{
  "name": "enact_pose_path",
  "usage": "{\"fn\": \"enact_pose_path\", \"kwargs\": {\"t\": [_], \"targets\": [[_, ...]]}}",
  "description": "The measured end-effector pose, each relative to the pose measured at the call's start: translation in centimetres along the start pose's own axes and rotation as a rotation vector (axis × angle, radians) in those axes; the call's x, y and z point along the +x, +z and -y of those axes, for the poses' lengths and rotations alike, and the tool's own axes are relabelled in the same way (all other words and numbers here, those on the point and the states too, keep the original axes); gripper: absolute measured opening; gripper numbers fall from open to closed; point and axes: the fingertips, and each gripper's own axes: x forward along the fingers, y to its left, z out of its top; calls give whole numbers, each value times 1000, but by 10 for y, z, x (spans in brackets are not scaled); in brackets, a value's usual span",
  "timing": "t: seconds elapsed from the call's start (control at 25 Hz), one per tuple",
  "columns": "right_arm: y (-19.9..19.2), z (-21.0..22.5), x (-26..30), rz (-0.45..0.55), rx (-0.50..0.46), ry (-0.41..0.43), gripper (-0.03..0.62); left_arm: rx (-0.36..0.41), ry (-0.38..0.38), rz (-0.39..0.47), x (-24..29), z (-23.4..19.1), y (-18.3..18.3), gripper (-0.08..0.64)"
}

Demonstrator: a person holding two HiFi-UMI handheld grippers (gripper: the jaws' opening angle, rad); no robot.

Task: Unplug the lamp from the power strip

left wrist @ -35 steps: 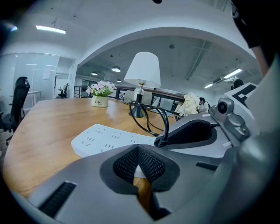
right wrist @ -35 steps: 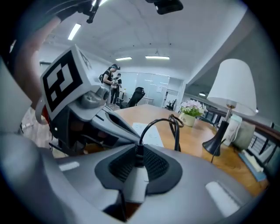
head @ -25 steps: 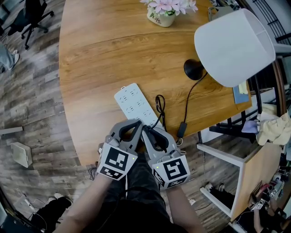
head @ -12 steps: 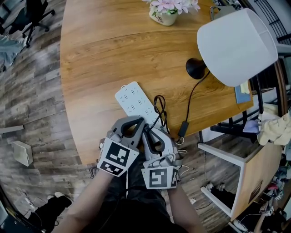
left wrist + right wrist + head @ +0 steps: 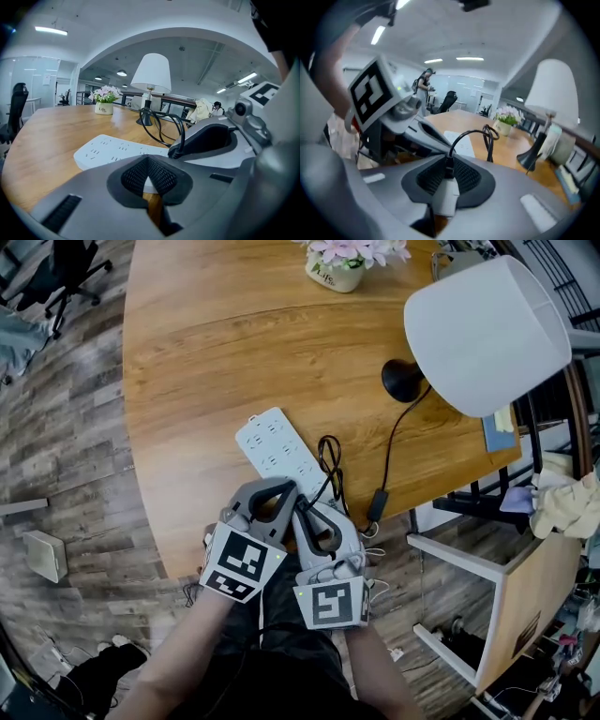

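Note:
A white power strip (image 5: pixel 272 451) lies on the round wooden table (image 5: pixel 206 343). My left gripper (image 5: pixel 281 495) is shut on its near end; the strip (image 5: pixel 112 149) stretches away beyond the pads. My right gripper (image 5: pixel 309 514) is right beside it, shut on the lamp's white plug (image 5: pixel 444 197). No socket shows around the plug, and the strip (image 5: pixel 459 140) lies farther off. The black cord (image 5: pixel 330 465) loops up from the plug, passes an inline switch (image 5: pixel 375 507) and reaches the lamp's base (image 5: pixel 401 381) under the white shade (image 5: pixel 487 334).
A pot of pink flowers (image 5: pixel 336 273) stands at the table's far side. A white-framed chair (image 5: pixel 469 563) and cluttered furniture stand to the right of the table. An office chair (image 5: pixel 66 268) is on the floor at the far left. The table's near edge runs just under both grippers.
My right gripper has rolled and drawn back a little toward me, so its marker cube now faces up. The left gripper and the strip have hardly moved.

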Motion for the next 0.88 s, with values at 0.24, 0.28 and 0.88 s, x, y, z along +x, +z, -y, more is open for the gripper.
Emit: {"fn": "enact_pose_path", "kwargs": {"t": [0.24, 0.28, 0.88], "targets": [[-1, 12, -1, 72, 222, 36, 65, -13, -18, -2, 2, 1, 1, -5], [-2, 14, -1, 61, 226, 37, 66, -16, -20, -3, 3, 1, 1, -5], [13, 18, -11, 51, 67, 11, 67, -90, -18, 87, -1, -7, 16, -5]]}}
